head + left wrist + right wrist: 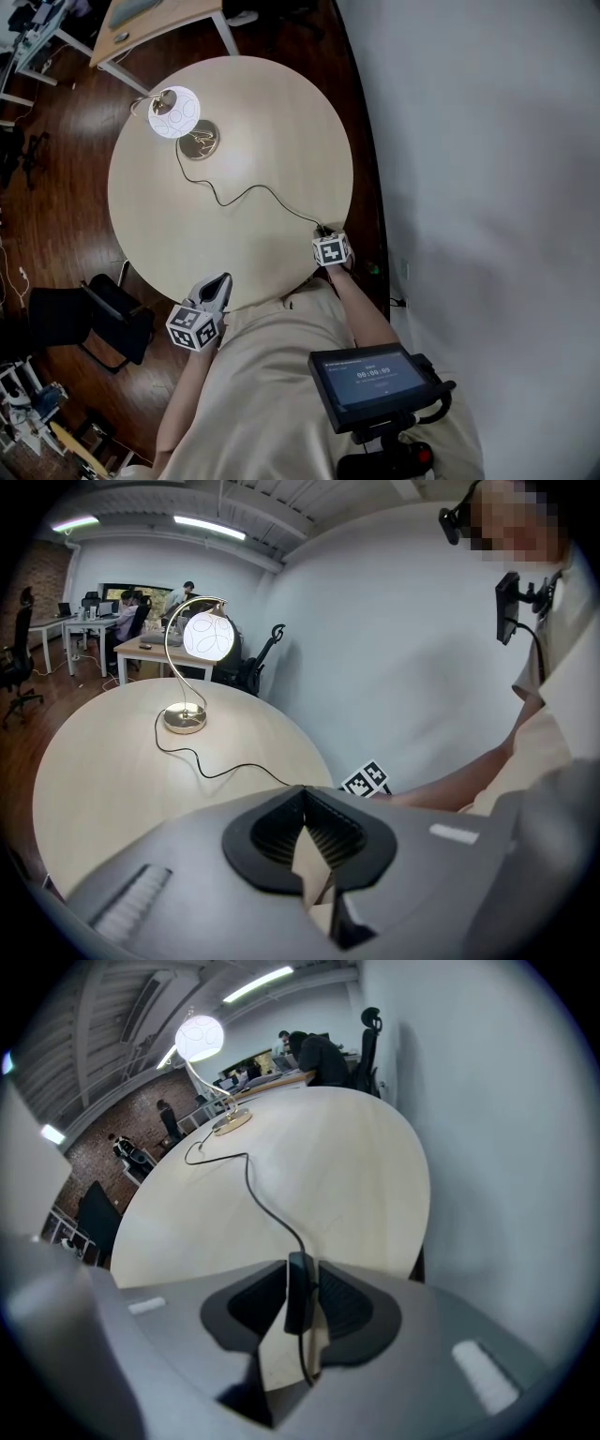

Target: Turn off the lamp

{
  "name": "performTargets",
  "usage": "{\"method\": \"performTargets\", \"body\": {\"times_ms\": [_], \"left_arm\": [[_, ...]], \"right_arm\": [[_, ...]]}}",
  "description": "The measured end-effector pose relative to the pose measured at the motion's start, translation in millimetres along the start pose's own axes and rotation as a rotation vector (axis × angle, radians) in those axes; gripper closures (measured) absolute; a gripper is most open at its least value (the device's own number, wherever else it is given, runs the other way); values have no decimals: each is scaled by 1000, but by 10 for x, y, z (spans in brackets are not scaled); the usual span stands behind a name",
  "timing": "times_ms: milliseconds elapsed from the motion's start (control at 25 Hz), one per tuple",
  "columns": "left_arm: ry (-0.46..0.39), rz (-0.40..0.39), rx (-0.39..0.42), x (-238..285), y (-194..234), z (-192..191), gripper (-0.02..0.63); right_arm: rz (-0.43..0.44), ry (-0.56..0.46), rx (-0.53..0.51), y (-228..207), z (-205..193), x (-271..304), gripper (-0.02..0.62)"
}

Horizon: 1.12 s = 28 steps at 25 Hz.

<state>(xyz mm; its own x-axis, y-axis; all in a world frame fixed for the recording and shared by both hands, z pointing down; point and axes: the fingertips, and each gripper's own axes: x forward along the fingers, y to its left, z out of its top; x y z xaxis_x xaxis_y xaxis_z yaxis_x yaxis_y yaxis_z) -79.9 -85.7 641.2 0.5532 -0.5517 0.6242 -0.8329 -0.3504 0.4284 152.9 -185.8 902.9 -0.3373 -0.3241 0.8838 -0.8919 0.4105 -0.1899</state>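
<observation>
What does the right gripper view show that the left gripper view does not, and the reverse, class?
Only the right gripper view: the cord switch gripped between the right hand-held gripper's jaws. Only the left gripper view: the left hand-held gripper, jaws together on nothing, and the person's arm. Both: the lit lamp, its cord, the round table.

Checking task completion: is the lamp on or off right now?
On. The lamp has its globe glowing bright white in every view; the right gripper grips the cord's inline switch.
</observation>
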Motion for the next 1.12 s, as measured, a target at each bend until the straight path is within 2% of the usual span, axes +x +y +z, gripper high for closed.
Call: {"method": "performTargets", "body": {"times_ms": [320,440,680,1120], "left_arm": [[13,-13,2,40,-17,-40,627],[15,-18,6,49,-24,-50,627],[20,-24,10,45,-41,-52,627],[20,-35,7,40,-61,-78,627]], "right_arm": [[2,24,5,32,15,-17,491],[9,25,-7,56,10,-20,453],[-17,9,-14,-18,-53,-31,453],[-14,2,-19,14,-52,-45,488]]}}
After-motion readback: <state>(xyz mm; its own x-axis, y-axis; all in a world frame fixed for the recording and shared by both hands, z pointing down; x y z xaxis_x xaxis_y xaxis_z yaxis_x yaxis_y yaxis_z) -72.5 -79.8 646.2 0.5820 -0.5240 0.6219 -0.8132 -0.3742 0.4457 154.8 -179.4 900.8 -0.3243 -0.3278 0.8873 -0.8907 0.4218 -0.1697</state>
